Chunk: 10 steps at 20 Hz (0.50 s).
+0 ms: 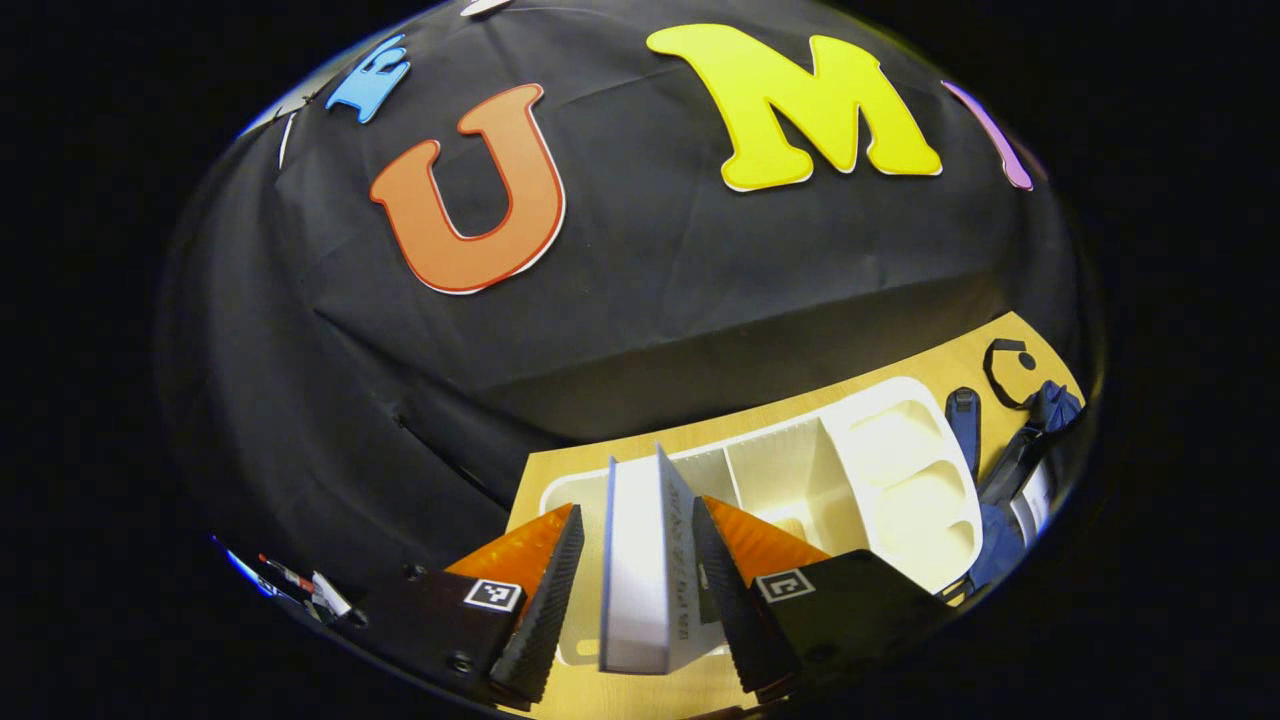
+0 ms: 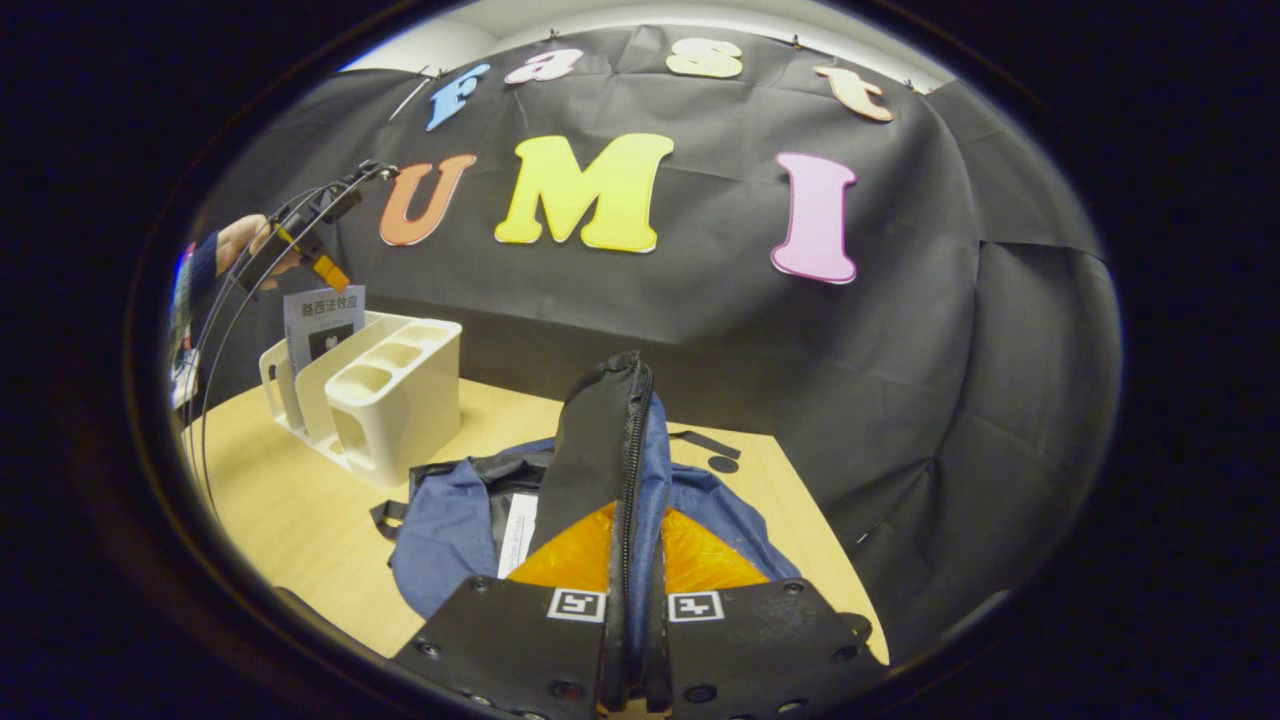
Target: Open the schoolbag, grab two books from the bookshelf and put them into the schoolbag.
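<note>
Fingers of the left gripper (image 1: 640, 590) stand apart w/ a white, thin upright book (image 1: 645, 560) between them; gaps show on both sides, so no firm press can be told. Book sits in the end slot of the white plastic compartmented bookshelf (image 1: 880, 470), which stands on the light wooden table (image 1: 950, 365) near its back edge. Spine has dark printing, too small to make out

Right gripper view: right gripper (image 2: 630, 600) is closed tight on the black zippered flap (image 2: 600, 440) of the navy blue fabric schoolbag (image 2: 450, 520), flap held upright. Bag lies on the table toward its right edge, beside the bookshelf, gaping open w/ something white inside. Far off at left, a hand (image 2: 245, 245) holds the left gripper above the book, whose cover bears printed characters. Square black-and-white marker tags sit on both grippers' bodies
</note>
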Each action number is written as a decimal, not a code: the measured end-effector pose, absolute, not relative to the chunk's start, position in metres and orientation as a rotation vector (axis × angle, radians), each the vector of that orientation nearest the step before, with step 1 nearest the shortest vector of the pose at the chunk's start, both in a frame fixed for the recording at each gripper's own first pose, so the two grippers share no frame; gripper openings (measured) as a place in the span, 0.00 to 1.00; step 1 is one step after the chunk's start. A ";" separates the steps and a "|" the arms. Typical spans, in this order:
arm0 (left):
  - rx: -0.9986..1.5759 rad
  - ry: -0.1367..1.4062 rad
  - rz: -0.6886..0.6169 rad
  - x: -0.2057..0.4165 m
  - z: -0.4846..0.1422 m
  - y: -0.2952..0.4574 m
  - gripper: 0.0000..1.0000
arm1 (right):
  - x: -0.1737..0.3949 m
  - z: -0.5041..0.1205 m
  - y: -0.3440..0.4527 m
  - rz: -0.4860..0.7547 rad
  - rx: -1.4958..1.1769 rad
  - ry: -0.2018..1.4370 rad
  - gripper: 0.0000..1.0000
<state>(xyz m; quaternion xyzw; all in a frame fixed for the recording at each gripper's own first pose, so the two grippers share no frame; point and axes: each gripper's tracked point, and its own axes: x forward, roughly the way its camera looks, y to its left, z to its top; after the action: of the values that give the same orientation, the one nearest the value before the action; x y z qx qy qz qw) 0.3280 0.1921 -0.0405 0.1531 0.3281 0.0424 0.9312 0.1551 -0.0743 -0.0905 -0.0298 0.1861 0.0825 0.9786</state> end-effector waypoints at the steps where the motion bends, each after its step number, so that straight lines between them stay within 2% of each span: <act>1: 0.310 0.682 0.083 0.327 -0.043 0.191 0.72 | 0.156 -0.091 -0.074 0.165 -0.060 0.377 0.08; 10: 0.199 0.803 0.020 0.325 -0.091 0.177 0.70 | 0.155 -0.092 -0.076 0.158 -0.066 0.382 0.08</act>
<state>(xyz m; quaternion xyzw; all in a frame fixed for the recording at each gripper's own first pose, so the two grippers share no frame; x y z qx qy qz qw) 0.3247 0.1773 -0.0911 0.0966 0.3900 0.0097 0.9157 0.1548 -0.0759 -0.0917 -0.0327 0.1894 0.0787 0.9782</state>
